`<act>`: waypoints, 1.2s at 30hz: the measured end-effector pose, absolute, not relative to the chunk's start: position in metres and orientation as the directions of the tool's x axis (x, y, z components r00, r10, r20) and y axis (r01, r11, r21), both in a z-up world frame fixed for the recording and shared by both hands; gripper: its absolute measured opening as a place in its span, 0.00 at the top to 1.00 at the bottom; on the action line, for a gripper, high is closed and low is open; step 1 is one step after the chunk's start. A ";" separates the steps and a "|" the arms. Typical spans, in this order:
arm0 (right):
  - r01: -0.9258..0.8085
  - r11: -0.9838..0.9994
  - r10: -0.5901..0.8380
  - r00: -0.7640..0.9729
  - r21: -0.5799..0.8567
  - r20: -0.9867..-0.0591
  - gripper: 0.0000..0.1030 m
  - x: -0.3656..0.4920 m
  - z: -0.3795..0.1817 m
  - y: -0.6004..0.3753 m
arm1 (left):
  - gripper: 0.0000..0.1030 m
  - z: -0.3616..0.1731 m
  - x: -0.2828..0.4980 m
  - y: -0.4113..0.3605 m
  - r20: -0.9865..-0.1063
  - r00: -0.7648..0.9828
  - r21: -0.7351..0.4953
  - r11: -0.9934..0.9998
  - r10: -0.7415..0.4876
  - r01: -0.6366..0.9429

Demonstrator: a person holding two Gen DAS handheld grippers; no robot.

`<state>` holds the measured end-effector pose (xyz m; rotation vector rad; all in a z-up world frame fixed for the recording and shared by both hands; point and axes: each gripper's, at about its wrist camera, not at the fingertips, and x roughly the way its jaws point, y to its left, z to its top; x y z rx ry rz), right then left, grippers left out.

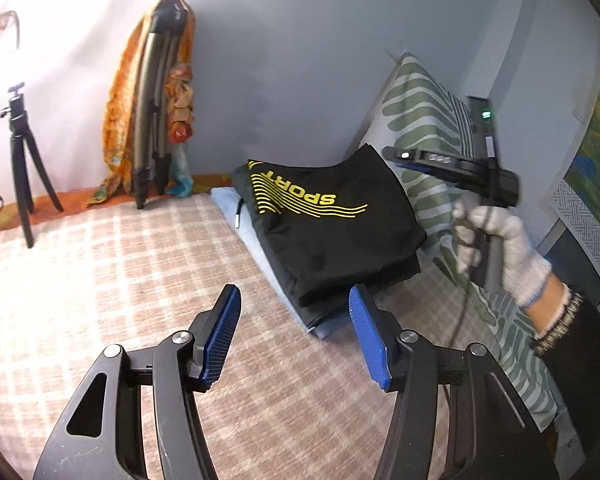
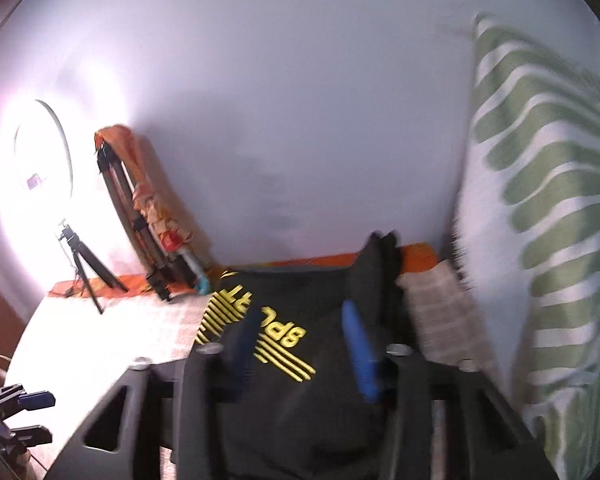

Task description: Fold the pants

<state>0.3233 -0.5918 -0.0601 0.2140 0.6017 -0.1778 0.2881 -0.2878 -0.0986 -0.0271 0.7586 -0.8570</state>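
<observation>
The black pants (image 1: 332, 236) with a yellow SPORT print lie folded in a compact stack on a light blue cloth (image 1: 260, 248) on the checked bed sheet (image 1: 112, 276). My left gripper (image 1: 294, 294) stands open just short of the stack's near edge, with nothing between its blue pads. A gloved hand (image 1: 504, 240) holds my right gripper (image 1: 396, 158) in the air above the stack's right side. In the blurred right wrist view the right gripper (image 2: 300, 340) hovers over the pants (image 2: 300, 300), jaws apart and not pressing on anything. The left gripper (image 2: 46, 418) shows at the lower left.
A green leaf-patterned pillow (image 1: 420, 120) leans on the wall right of the pants. A small black tripod (image 1: 24, 168) and a folded stand draped in orange cloth (image 1: 152, 100) stand at the bed's far edge. A bright ring light (image 2: 44, 160) glares at the left.
</observation>
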 end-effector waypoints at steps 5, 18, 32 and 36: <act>0.255 0.955 -0.130 0.821 0.153 -0.556 0.62 0.352 -0.077 -0.609 | 0.46 -0.099 0.289 -0.270 -0.594 0.428 -0.295 0.680 -0.681 0.671; 0.415 0.839 -0.156 0.802 0.352 -0.577 0.60 0.362 -0.149 -0.699 | 0.46 -0.118 0.291 -0.267 -0.617 0.395 -0.285 0.662 -0.681 0.693; 0.444 0.823 -0.162 0.783 0.355 -0.601 0.40 0.346 -0.144 -0.698 | 0.46 -0.107 0.275 -0.264 -0.608 0.409 -0.284 0.667 -0.681 0.689; 0.467 0.812 -0.193 0.781 0.349 -0.594 0.37 0.321 -0.122 -0.692 | 0.44 -0.094 0.262 -0.254 -0.589 0.410 -0.297 0.659 -0.696 0.691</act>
